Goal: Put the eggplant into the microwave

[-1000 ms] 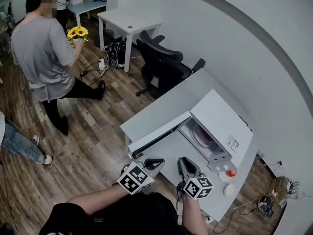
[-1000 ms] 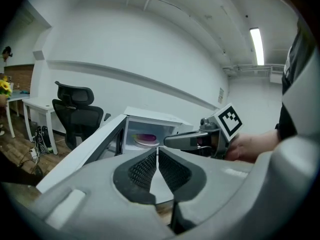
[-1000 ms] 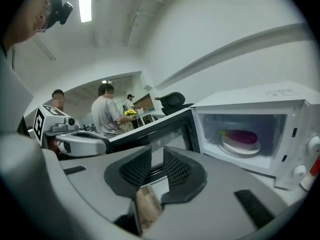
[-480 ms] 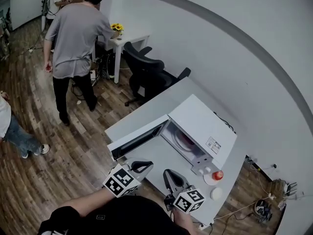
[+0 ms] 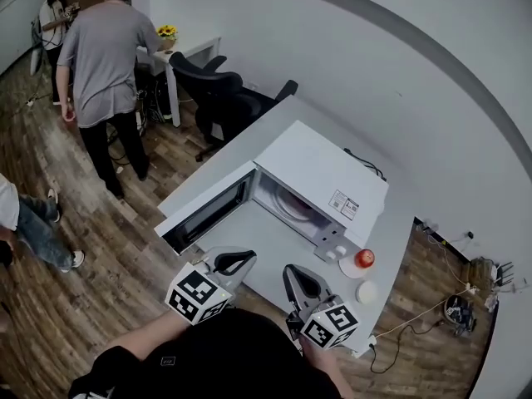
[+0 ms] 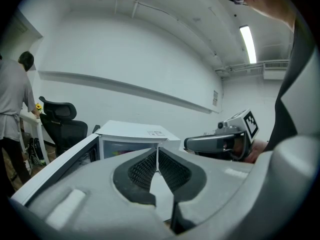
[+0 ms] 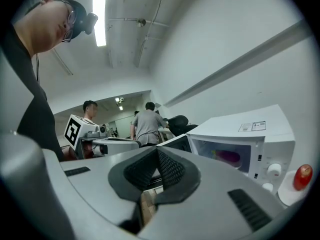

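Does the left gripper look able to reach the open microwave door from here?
Probably yes: the left gripper is shut and empty, the microwave door stands open on that side, and only bare table lies between them.

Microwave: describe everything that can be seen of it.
The microwave is a white box that stands upright on the pale table. Its door, with a dark window, is swung wide open to one side. In the open cavity lies a purple eggplant. Two round white knobs sit on the front panel beside the cavity, and a printed label is stuck on the flat top. Only the table is seen touching it from outside.
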Motion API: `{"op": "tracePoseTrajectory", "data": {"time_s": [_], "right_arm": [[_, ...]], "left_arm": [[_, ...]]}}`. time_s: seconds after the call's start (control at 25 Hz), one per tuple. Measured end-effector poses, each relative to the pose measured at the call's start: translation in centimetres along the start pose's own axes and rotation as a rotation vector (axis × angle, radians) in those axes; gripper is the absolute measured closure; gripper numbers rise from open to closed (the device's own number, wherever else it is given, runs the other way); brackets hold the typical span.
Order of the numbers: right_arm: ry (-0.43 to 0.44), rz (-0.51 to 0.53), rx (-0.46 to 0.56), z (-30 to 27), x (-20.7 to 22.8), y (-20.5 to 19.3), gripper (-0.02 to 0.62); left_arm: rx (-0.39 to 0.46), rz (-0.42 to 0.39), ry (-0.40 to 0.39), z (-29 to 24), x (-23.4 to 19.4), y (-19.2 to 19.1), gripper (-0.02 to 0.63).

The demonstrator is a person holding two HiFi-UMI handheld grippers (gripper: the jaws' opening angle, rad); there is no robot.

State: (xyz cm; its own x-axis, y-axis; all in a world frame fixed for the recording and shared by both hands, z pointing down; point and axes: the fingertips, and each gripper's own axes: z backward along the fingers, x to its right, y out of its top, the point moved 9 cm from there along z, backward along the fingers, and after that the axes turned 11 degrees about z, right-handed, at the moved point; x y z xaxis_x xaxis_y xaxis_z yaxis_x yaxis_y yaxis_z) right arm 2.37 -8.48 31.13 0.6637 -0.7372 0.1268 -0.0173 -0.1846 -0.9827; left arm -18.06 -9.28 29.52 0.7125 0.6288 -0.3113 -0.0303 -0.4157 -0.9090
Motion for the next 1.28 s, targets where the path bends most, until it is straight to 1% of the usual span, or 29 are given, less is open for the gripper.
{"op": "tracePoseTrajectory", "data": {"time_s": [0.28, 0.48, 0.76, 1.28], "right_arm": [[-0.03, 0.026, -0.003, 1.1, 0.8, -0.1, 0.58], [-0.024, 0.039, 0.003, 0.8, 0.7, 0.1, 0.581], [-0.032, 0.075, -0.001, 0.2, 0.6, 0.6, 0.581], [-0.03, 0.066, 0.0, -0.2, 0.5, 0.4, 0.581]], "left_arm": [[0.017, 0.001, 0.057, -0.4, 0.1, 0.0, 0.586], [0.03, 0.004, 0.097, 0.0, -0.3, 0.2, 0.586], [0.028, 0.004, 0.112, 0.0, -0.7, 0.0, 0.586], [0.031, 0.0, 0.118, 0.3, -0.8, 0.1, 0.586]]}}
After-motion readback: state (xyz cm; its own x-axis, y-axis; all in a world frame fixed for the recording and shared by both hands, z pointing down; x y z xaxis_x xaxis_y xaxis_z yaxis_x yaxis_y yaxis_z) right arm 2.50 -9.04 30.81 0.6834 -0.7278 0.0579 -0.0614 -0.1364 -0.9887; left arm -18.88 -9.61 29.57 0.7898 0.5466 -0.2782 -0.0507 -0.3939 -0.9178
